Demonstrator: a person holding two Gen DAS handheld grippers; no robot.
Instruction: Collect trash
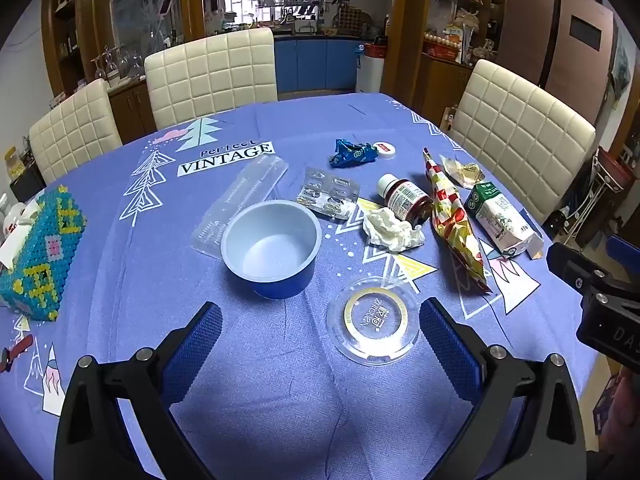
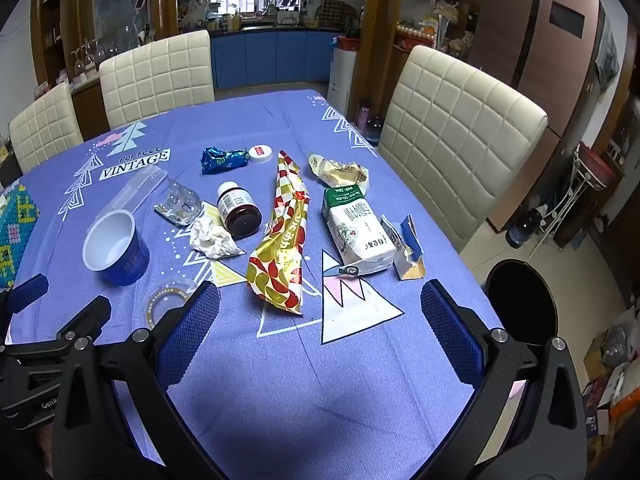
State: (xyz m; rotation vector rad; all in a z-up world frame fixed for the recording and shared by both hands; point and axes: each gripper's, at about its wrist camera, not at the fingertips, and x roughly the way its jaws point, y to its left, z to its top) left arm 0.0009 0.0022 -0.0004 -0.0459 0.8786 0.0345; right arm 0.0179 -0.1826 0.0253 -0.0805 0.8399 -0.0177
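Currently the left tool point(image 1: 320, 334) hovers above the tabletop point(image 1: 280, 400) with both blue pads spread wide apart and nothing between them. Its right pad sits just beside a clear round lid point(image 1: 373, 321); a blue cup point(image 1: 272, 248) stands upright just beyond the left pad. The right tool point(image 2: 320, 312) is likewise fully spread and empty, over bare purple cloth. Ahead of it lie a gold and red wrapper point(image 2: 284, 240), a white and green carton point(image 2: 356, 232) on its side, a torn carton piece point(image 2: 408, 248), a brown bottle point(image 2: 238, 210) on its side and a crumpled tissue point(image 2: 212, 238) touching the bottle. Farther out: a blister pack point(image 2: 180, 204), a blue foil wrapper point(image 2: 222, 160), a white cap point(image 2: 260, 153). A black bin point(image 2: 520, 300) stands on the floor beside the tabletop's right edge
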